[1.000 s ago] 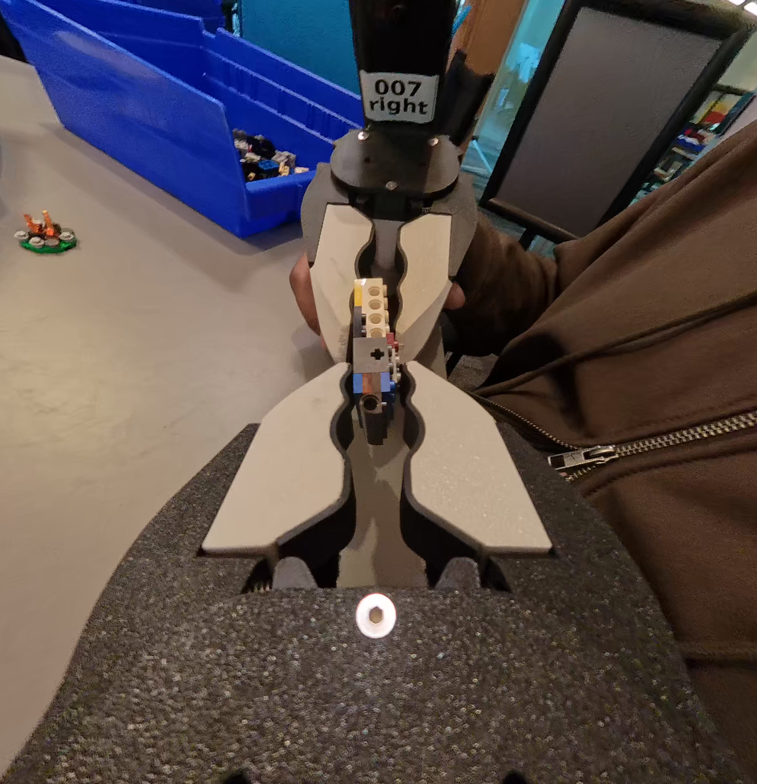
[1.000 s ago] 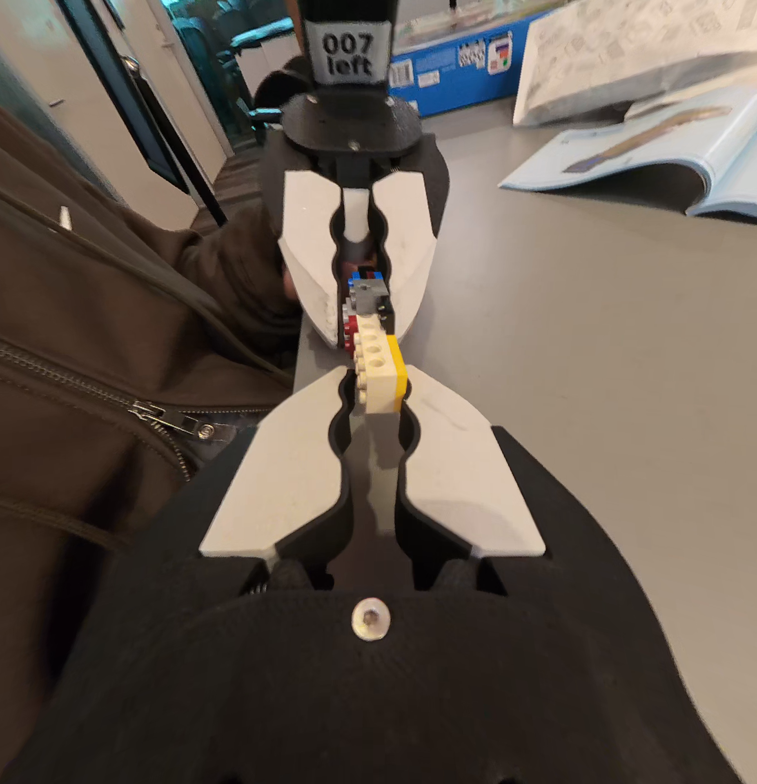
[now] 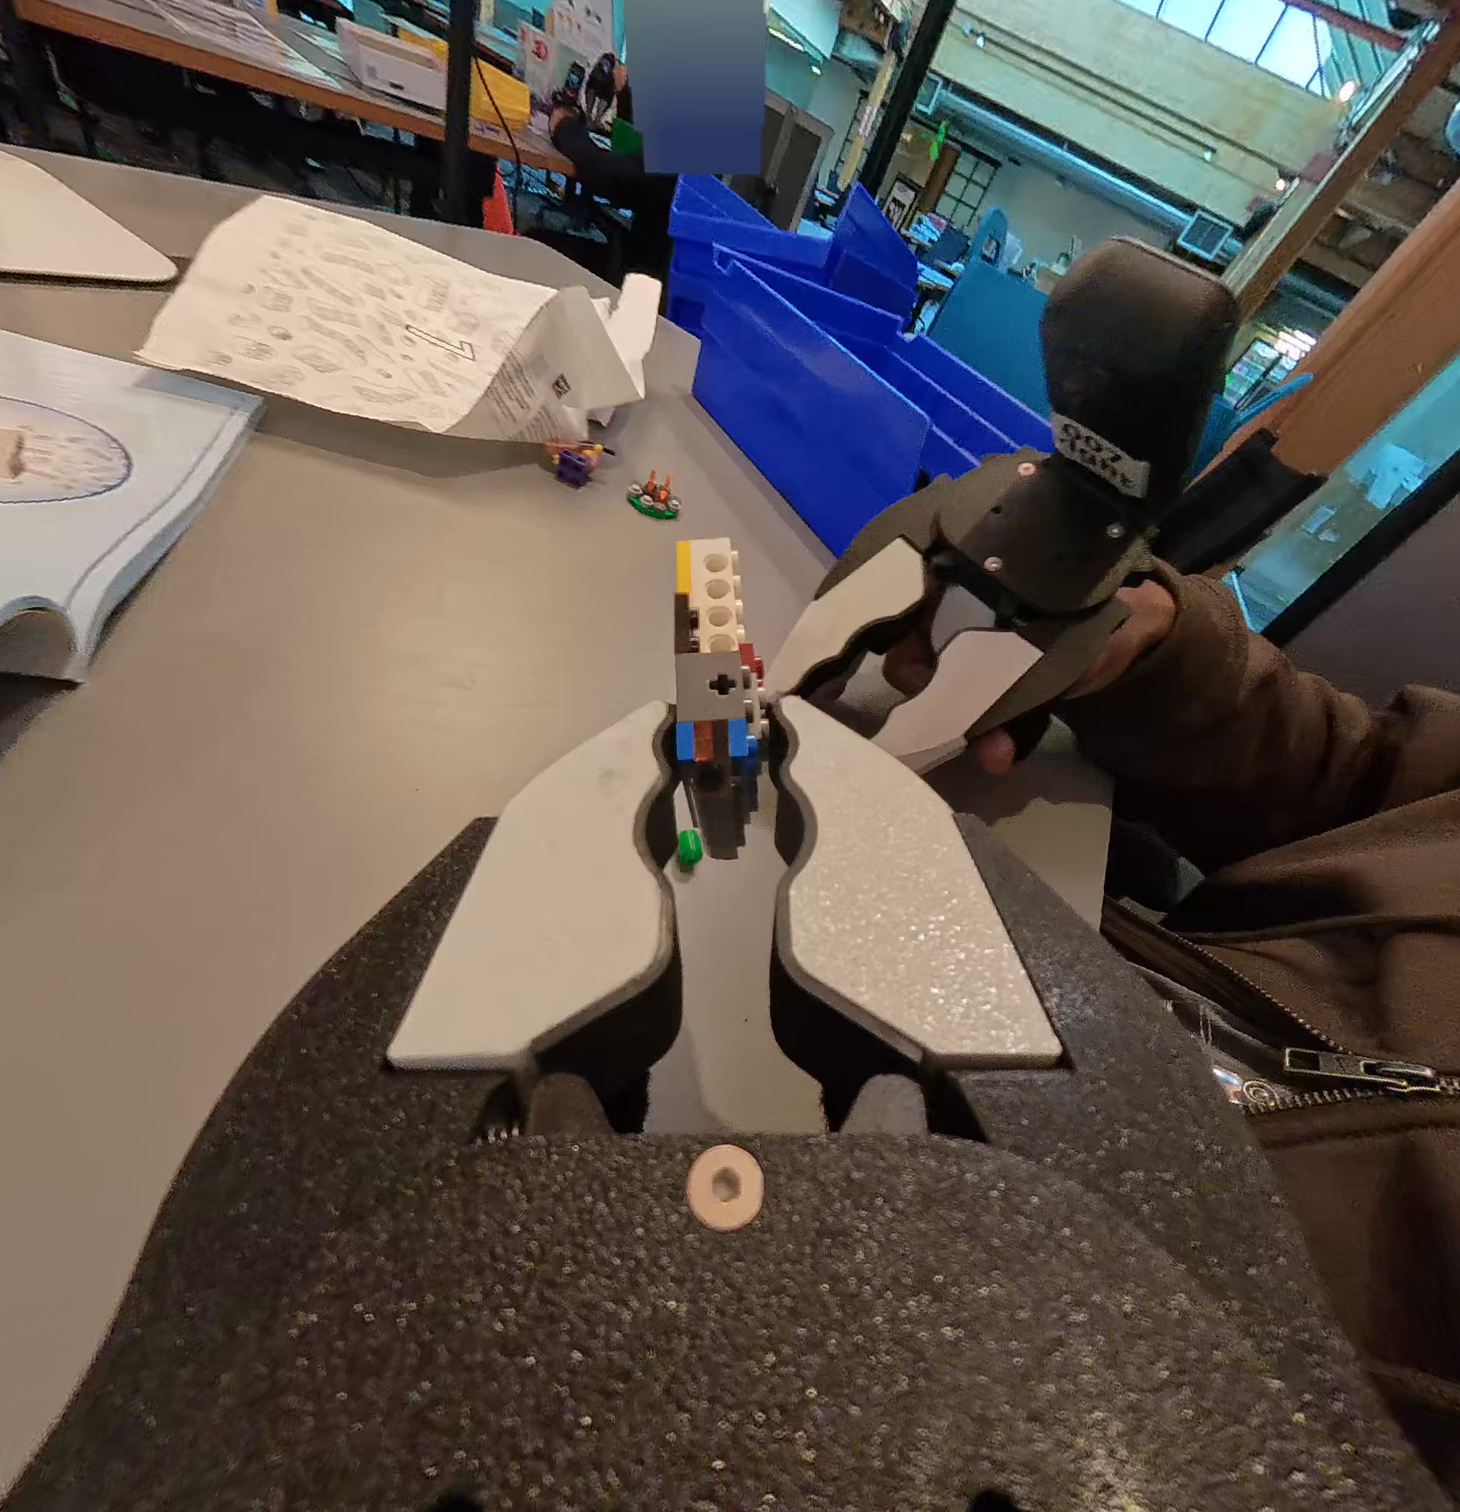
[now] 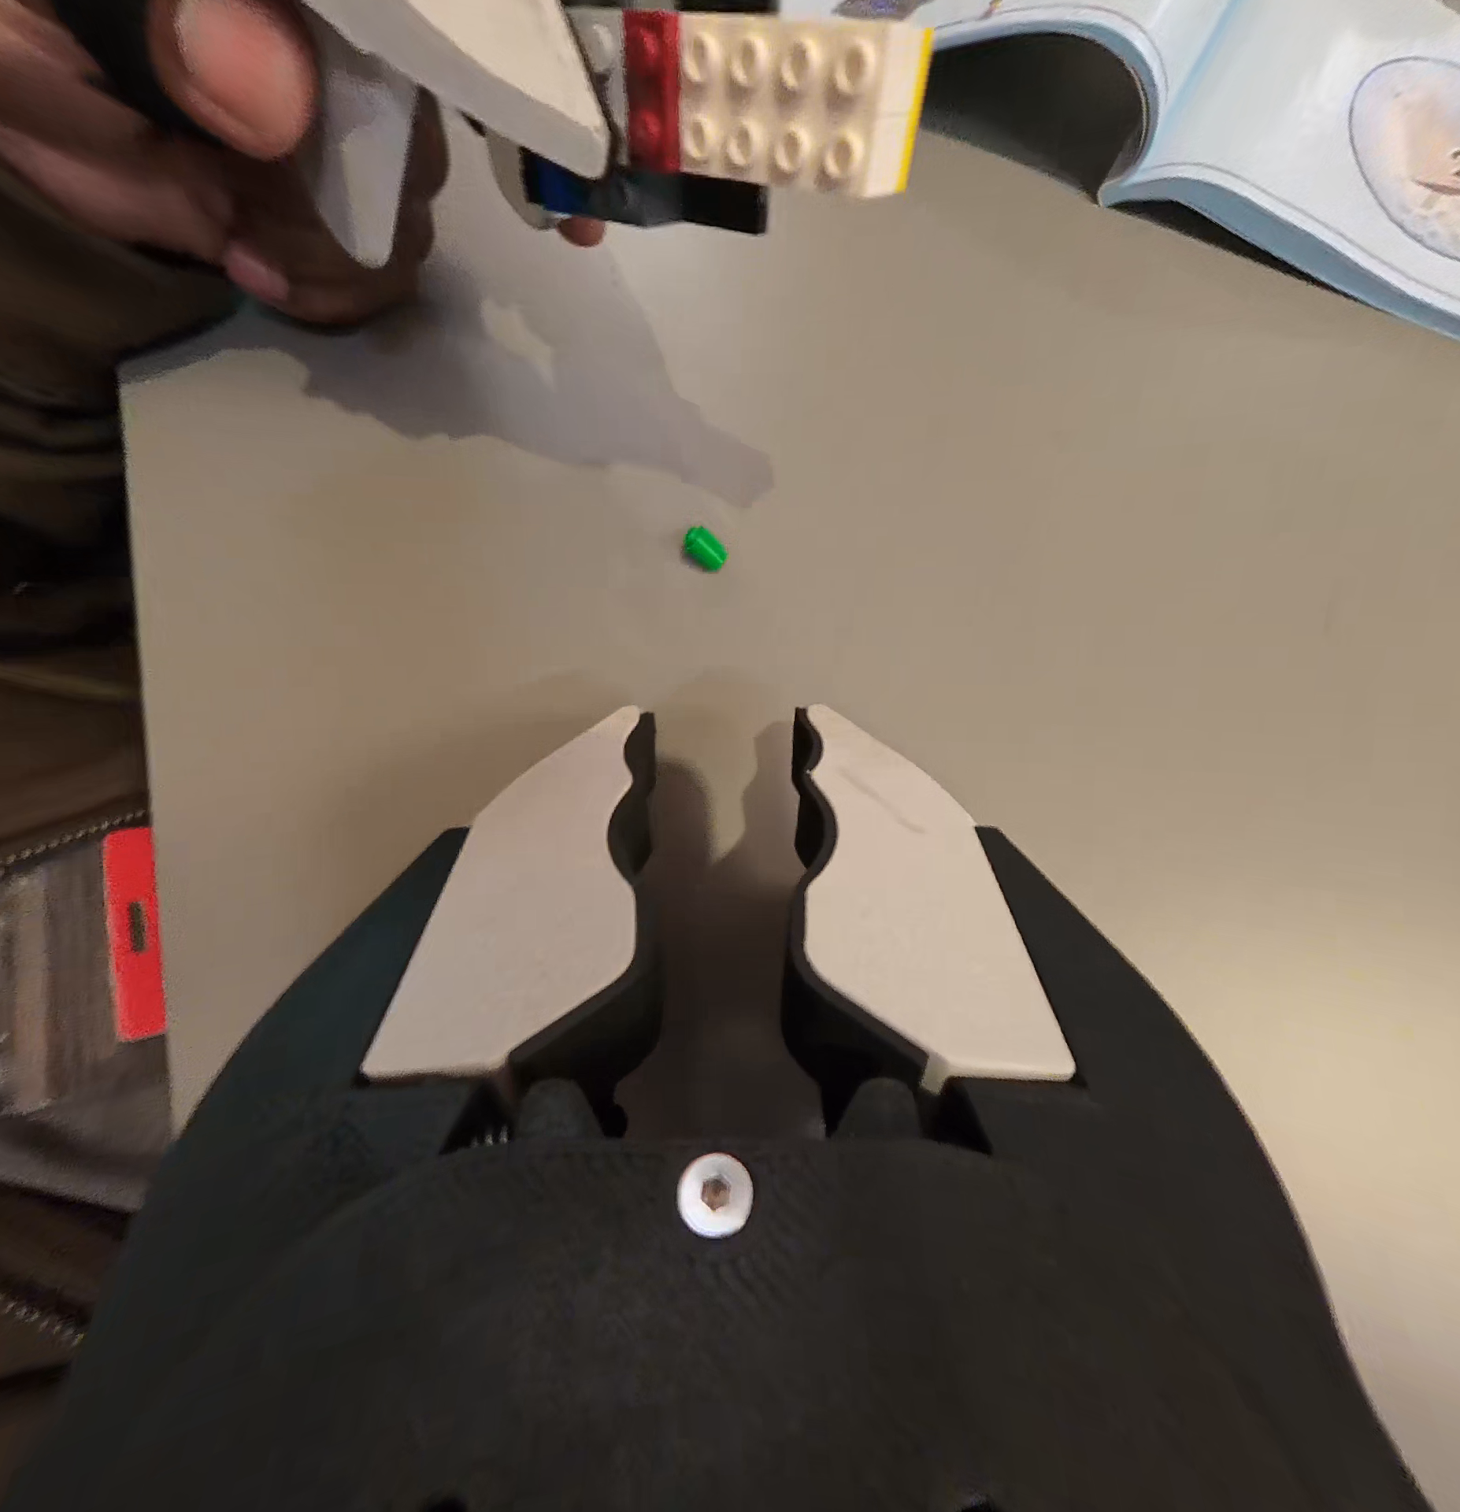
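LEFT TONGS [image 3: 723, 720]: clenched on the blue-and-black end of a multicoloured toy-brick assembly [image 3: 714, 622], both pads pressing its sides; assembly jutting forward above the grey desk [image 3: 342, 654], white and yellow bricks at the far tip.

RIGHT TONGS [image 4: 723, 720]: released, nothing between the pads; hovering over bare desk, well apart from the assembly in the right wrist view, yet in the left wrist view one fingertip [image 3: 800, 654] just beside it.

LOOSE PIECE: small green round stud [image 4: 705, 548] lying on the desk ahead of the right tongs, below the held assembly.

SURROUNDINGS: open booklet [image 3: 72, 507], folded instruction sheet [image 3: 367, 327], blue bins [image 3: 808, 393], small purple build [image 3: 575, 462] and round green build [image 3: 653, 497].

RISK: likely sagging or snapping apart of the long overhang, gripped at one end only; possible rolling of the stud if nudged.

CHANGE: a second ago both tongs gripping the assembly end to end; now right tongs opened and drawn off, left alone carrying it.
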### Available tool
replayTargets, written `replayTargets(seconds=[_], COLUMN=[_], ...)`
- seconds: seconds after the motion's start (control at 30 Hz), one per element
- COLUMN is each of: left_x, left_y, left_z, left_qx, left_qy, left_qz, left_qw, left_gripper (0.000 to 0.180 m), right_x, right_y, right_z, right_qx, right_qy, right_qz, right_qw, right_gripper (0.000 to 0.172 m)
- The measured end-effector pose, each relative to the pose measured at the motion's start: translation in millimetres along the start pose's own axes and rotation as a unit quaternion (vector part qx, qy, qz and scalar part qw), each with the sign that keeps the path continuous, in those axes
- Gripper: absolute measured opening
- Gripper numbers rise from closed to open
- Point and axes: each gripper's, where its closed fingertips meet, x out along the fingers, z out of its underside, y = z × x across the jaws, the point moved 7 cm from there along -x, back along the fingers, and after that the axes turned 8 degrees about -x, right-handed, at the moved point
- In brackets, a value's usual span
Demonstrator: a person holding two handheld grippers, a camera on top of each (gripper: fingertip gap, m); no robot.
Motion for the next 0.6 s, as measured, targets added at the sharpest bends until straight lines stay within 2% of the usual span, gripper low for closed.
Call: replayTargets(seconds=[0.17, 0.43, 0.6], left_x=[-7, -17, -21], left_y=[-2, -7, -7], left_z=[0, -1, -1], left_qx=[0.0, -0.003, -0.005], left_qy=[0.001, 0.007, 0.013], left_qz=[0.008, 0.008, 0.014], left_qw=[1.0, 1.0, 1.0], left_gripper=[0.018, 0.018, 0.019], right_x=[27, 62, 66], right_y=[6, 3, 8], right_z=[-19, -43, -46], right_qx=[-0.037, -0.074, -0.05], right_qy=[-0.022, -0.042, -0.06], right_qz=[-0.036, -0.061, -0.055], right_qw=[0.998, 0.994, 0.995], right_gripper=[0.038, 0.037, 0.016])
